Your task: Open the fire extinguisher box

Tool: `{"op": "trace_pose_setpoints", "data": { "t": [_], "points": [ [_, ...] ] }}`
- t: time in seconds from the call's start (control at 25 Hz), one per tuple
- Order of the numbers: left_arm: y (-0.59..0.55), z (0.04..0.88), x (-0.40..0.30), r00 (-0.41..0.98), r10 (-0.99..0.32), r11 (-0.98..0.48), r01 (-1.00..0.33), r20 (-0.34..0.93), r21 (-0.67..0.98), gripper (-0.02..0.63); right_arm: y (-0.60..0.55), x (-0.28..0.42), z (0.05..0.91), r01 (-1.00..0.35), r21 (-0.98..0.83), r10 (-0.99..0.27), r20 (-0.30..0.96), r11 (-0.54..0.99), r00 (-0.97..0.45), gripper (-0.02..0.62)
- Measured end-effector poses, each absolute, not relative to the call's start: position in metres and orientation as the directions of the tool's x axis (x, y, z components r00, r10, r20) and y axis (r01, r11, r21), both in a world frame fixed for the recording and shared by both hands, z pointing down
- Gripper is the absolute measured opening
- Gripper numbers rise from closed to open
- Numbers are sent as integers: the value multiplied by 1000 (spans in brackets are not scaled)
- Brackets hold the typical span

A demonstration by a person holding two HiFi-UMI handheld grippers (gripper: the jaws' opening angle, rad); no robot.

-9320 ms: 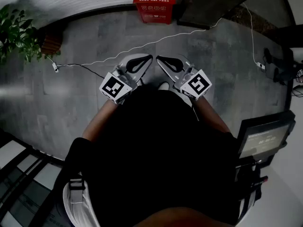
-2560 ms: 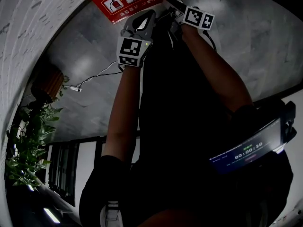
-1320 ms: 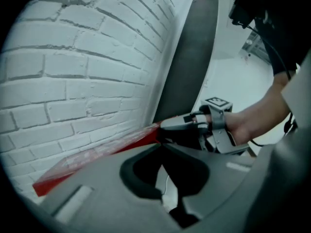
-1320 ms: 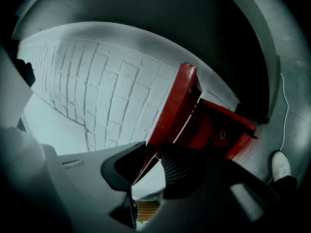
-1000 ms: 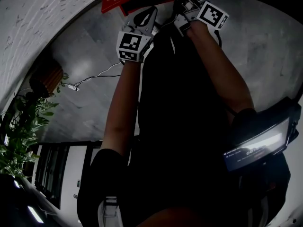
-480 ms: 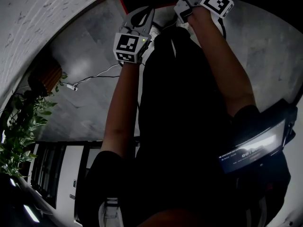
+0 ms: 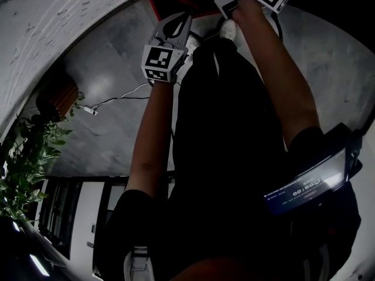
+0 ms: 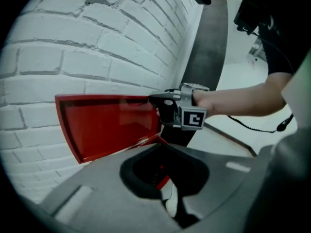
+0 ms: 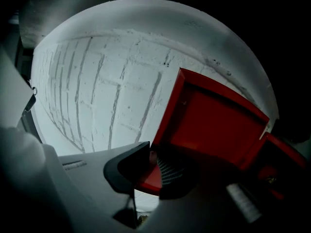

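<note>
Pinching the raised red metal lid (image 9: 214, 125) of the fire extinguisher box (image 9: 286, 154) by the white brick wall (image 9: 107, 81) between just-tightened jaws of the right gripper (image 9: 150, 176) (left gripper (image 8: 161, 148) shut, empty); liable to slip and slam from so thin a bite.

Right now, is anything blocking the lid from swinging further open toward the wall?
Nothing visible does. The right claw, whose jaws have just been closing, grips the lid by its edge; behind the raised lid is only bare brick wall.
</note>
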State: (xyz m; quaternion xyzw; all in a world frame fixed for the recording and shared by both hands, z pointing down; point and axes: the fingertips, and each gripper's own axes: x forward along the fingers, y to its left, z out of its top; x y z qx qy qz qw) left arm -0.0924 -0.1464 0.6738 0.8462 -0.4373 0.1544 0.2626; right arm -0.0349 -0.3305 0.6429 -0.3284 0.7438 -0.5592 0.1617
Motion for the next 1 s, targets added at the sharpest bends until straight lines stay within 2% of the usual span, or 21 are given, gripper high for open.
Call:
{"op": "trace_pose_setpoints", "data": {
  "t": [0.52, 0.6, 0.68, 0.72, 0.88, 1.0],
  "points": [
    [-156, 669, -108, 553, -678, -470, -833, 484, 293, 0, -348, -40, 645, -337, -925, -666, 140, 177, -733, 54],
    [-154, 666, -111, 548, -683, -464, -836, 482, 293, 0, -347, -38, 647, -372, -908, -660, 161, 192, -733, 77],
    [-154, 663, -116, 545, -688, -460, -839, 479, 292, 0, -343, -38, 651, -395, -899, -652, 186, 188, -735, 132],
    [-153, 661, -118, 543, -691, -458, -840, 477, 291, 0, -340, -38, 652, -401, -897, -648, 196, 185, -736, 135],
    [-148, 644, -122, 539, -703, -457, -842, 463, 287, 0, -321, -34, 646, -433, -879, -634, 220, 201, -742, 131],
    [-147, 619, -124, 541, -720, -463, -841, 435, 280, 0, -305, -31, 626, -470, -845, -630, 224, 255, -743, 67]
  ]
}}
